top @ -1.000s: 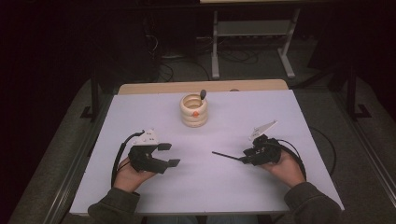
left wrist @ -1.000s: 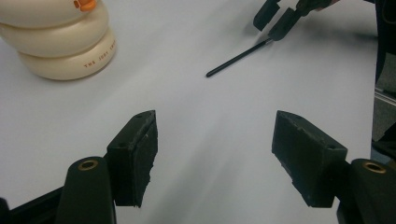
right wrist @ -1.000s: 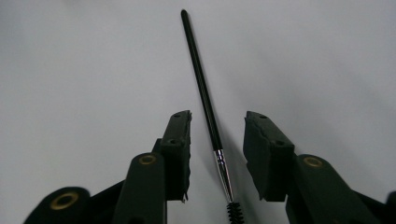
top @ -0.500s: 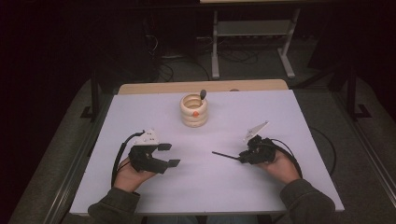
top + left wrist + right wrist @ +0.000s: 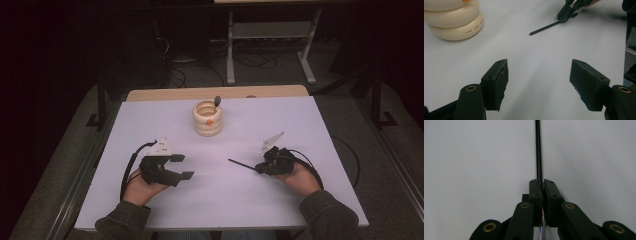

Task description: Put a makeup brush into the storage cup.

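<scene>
A thin black rod [image 5: 242, 165] lies low over the white table [image 5: 310, 130], pointing left from my right gripper [image 5: 259, 168]. That gripper's jaws have just been closing, and they now pinch the rod [image 5: 538, 150] between the pads of the right gripper [image 5: 542, 186]. My left gripper [image 5: 184, 166] rests at the front left with its jaws wide apart and nothing between them. From the left gripper [image 5: 539, 82] I see the rod [image 5: 544, 27] and the right gripper [image 5: 566, 13] farther off.
A cream ribbed holder [image 5: 208, 118] with an orange dot stands at the table's back centre, with a dark utensil handle [image 5: 217, 101] sticking out of it. The holder [image 5: 454, 22] also appears in the left gripper view. Cables trail from both grippers.
The right gripper's jaws have drawn together onto the black rod, and that hand has shifted slightly. The left hand and gripper have stayed put.
</scene>
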The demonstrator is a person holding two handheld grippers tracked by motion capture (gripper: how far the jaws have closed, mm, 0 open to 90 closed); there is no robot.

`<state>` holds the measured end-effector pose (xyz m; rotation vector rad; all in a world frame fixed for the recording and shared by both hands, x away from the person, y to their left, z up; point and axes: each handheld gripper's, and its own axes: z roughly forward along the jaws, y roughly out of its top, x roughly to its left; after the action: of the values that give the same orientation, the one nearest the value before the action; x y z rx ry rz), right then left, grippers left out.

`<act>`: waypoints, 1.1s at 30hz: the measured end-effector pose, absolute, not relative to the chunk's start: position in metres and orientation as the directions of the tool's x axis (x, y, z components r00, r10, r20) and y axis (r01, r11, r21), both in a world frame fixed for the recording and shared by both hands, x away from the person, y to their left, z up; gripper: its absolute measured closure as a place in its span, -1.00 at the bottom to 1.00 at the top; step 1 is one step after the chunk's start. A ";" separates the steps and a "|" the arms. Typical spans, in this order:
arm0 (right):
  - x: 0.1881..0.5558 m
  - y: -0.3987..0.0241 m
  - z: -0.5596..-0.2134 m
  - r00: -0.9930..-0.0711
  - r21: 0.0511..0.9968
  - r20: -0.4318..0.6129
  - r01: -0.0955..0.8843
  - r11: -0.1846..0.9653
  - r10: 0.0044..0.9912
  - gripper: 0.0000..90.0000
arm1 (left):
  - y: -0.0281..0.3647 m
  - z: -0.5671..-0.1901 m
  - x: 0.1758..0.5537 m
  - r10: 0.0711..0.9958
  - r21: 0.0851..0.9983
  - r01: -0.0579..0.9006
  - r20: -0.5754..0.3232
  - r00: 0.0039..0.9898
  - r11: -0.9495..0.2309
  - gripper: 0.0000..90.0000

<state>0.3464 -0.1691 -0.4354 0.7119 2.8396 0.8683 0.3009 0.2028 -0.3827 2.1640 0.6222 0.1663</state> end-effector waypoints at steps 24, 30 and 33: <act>0.339 -0.168 -0.424 -0.914 0.593 0.107 0.375 0.712 0.392 0.90 | 0.183 -0.386 0.304 0.452 0.754 0.368 -0.105 0.886 -0.545 -0.31; 0.335 -0.166 -0.404 -0.920 0.623 0.105 0.357 0.696 0.378 0.90 | 0.178 -0.382 0.305 0.441 0.752 0.354 -0.094 0.893 -0.556 -0.31; 0.333 -0.163 -0.394 -0.934 0.632 0.081 0.319 0.707 0.349 0.89 | 0.175 -0.380 0.305 0.431 0.748 0.345 -0.087 0.898 -0.567 -0.30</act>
<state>0.3327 -0.1628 -0.3945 0.5600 2.8603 1.0460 0.3045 0.1750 -0.3796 2.2247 0.5524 0.1326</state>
